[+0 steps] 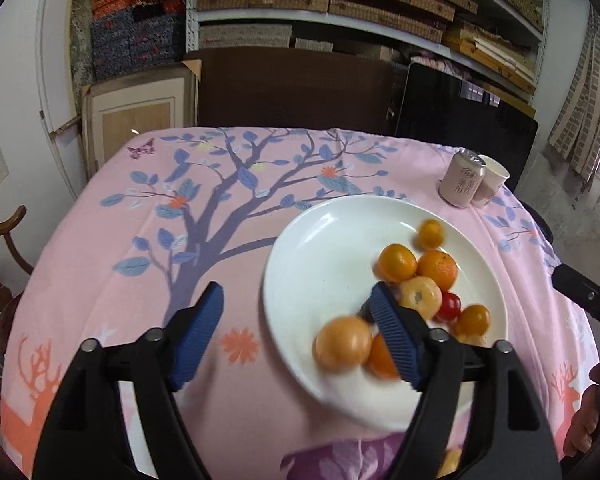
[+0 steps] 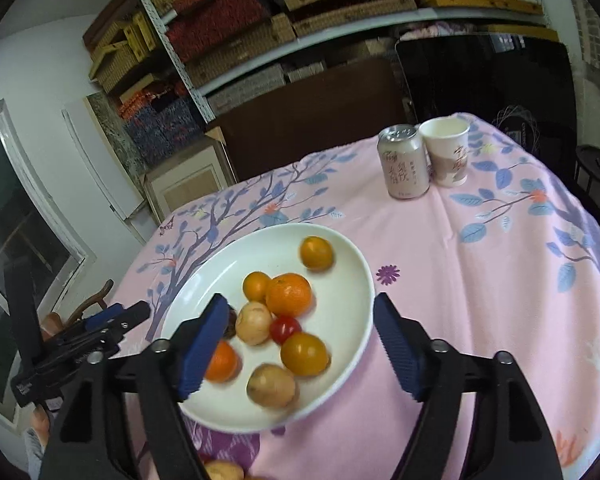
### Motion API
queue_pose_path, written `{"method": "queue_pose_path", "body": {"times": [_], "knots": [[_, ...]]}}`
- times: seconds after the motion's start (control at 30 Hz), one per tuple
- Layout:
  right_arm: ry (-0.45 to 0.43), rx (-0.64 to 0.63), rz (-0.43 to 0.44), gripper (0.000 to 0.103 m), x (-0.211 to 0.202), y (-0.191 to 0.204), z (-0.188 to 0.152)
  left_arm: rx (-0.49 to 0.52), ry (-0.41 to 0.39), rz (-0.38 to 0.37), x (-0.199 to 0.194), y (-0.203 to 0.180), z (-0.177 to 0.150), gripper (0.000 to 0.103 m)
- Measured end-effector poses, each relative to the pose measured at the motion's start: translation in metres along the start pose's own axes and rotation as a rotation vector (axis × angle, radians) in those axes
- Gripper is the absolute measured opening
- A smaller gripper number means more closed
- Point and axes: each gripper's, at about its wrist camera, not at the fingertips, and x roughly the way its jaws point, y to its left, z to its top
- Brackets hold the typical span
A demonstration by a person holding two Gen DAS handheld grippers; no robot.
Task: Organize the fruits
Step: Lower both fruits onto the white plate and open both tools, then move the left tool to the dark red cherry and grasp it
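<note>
A white plate (image 1: 328, 248) sits on the pink tablecloth and holds several fruits: oranges (image 2: 289, 294), pale round fruits (image 2: 254, 322) and a small red tomato (image 2: 285, 329). My left gripper (image 1: 296, 332) hangs open over the plate's near left rim, its right finger (image 1: 392, 336) above the fruit pile. A blurred orange fruit (image 1: 342, 343) lies on the plate between the fingers, with neither pad touching it. My right gripper (image 2: 300, 344) is open above the plate's near right side with nothing held. One small orange (image 2: 317, 253) lies apart at the plate's far side.
A pink drink can (image 2: 404, 162) and a paper cup (image 2: 448, 152) stand at the table's far right. A pale fruit (image 2: 224, 472) lies off the plate near the front edge. A wooden chair (image 1: 4, 232) stands left of the table. Shelves of boxes fill the back wall.
</note>
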Motion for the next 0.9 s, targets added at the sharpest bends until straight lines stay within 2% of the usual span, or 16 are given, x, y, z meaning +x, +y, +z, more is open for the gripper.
{"method": "queue_pose_path", "body": {"times": [0.07, 0.2, 0.27, 0.4, 0.5, 0.7, 0.9], "knots": [[-0.032, -0.02, -0.025, 0.089, -0.018, 0.0, -0.015, -0.004, -0.019, 0.016, -0.023, 0.003, -0.025, 0.084], [-0.077, -0.028, -0.056, 0.091, -0.051, -0.009, -0.056, 0.009, -0.001, 0.018, -0.051, 0.002, -0.072, 0.084], [-0.087, -0.006, -0.065, 0.097, -0.064, -0.019, -0.075, 0.026, 0.011, 0.027, -0.065, -0.001, -0.1, 0.086], [-0.097, 0.079, -0.038, 0.098, -0.082, -0.041, -0.09, 0.098, 0.025, 0.023, -0.092, -0.009, -0.151, 0.088], [-0.113, 0.15, -0.027, 0.099, -0.085, -0.055, -0.091, 0.131, 0.006, -0.016, -0.107, -0.014, -0.169, 0.095], [-0.043, 0.211, 0.013, 0.099, -0.072, -0.065, -0.094, 0.262, 0.052, -0.038, -0.107, -0.038, -0.19, 0.095], [-0.054, 0.211, 0.02, 0.099, -0.076, -0.064, -0.094, 0.236, 0.148, -0.059, -0.088, -0.033, -0.188, 0.095]]}}
